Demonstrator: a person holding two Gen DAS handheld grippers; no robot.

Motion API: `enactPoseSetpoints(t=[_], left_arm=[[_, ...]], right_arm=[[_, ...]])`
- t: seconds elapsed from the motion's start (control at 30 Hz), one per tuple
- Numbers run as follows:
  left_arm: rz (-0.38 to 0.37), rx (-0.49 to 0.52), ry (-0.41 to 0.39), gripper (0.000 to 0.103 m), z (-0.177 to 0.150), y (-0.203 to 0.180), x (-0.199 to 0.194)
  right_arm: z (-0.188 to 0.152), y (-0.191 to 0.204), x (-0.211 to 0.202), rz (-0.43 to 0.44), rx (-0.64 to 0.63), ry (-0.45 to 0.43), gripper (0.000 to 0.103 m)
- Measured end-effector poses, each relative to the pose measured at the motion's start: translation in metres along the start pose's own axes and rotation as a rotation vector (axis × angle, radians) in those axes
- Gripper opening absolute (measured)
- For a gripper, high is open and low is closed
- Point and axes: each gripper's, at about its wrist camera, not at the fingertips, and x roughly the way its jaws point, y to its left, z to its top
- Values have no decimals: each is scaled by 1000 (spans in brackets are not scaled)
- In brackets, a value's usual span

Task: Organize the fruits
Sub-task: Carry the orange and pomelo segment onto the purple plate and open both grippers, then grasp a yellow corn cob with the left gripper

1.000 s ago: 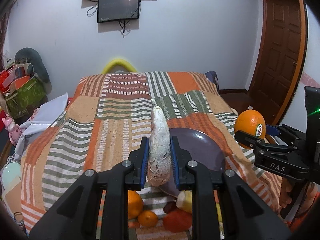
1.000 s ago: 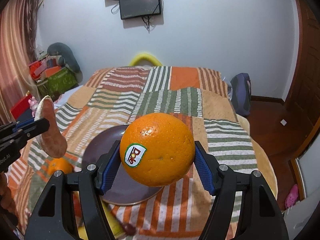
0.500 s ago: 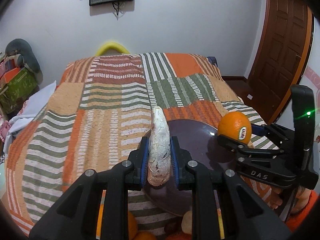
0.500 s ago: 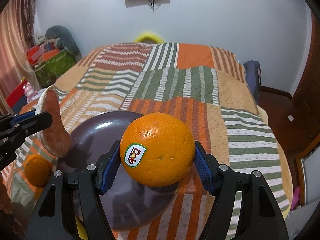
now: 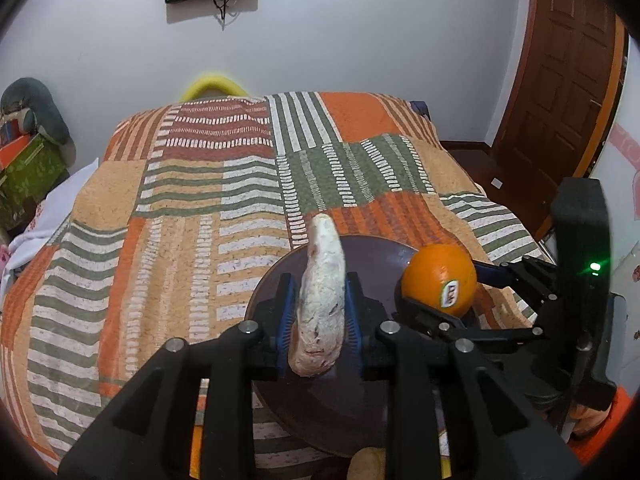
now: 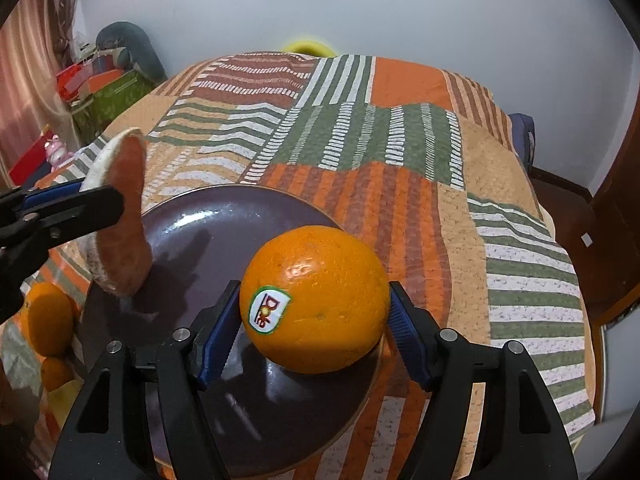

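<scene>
A dark purple plate (image 5: pixel 376 256) (image 6: pixel 208 232) lies on the patchwork bed cover. My left gripper (image 5: pixel 319 284) (image 6: pixel 60 204) is over the plate's left part, its jaws opening. A fruit wedge (image 5: pixel 322 300) (image 6: pixel 124 220) with pale rind and orange flesh stands upright between the pads, a small gap showing at each side, its lower tip on the plate. My right gripper (image 6: pixel 314 292) (image 5: pixel 452 288) holds a stickered orange (image 6: pixel 316 300) (image 5: pixel 438 280) low over the plate's right part. Its jaws are just starting to open and the pads still touch the orange.
Two more oranges (image 6: pixel 48 316) lie on the cover left of the plate, and another fruit (image 5: pixel 368 468) shows at its near rim. The bed cover (image 5: pixel 200 220) stretches far behind. A wooden door (image 5: pixel 560 100) is at the right, boxes (image 6: pixel 112 96) at the left.
Both grippers came down and forward over the plate. The wedge now touches the plate and the left pads have parted from it. The orange sank close to the plate.
</scene>
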Motion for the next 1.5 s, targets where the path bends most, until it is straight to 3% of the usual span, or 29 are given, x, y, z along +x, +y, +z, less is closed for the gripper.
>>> enactPoseSetpoints(t=[0.1, 0.67, 0.87, 1.2, 1.5], left_arm=[[-17, -35, 7, 41, 0, 4, -3], [50, -14, -63, 45, -13, 1, -88], [67, -20, -67, 54, -30, -1, -119], [65, 3, -4, 61, -81, -17, -144], [11, 15, 137, 61, -126, -36, -116]], right_arm=[[1, 0, -12, -4, -4, -29, 78], [-25, 13, -103, -34, -14, -122, 78], [-42, 21, -129, -28, -8, -131, 78], [-70, 34, -160, -29, 2, -132, 78], [-92, 34, -168, -42, 5, -105, 78]])
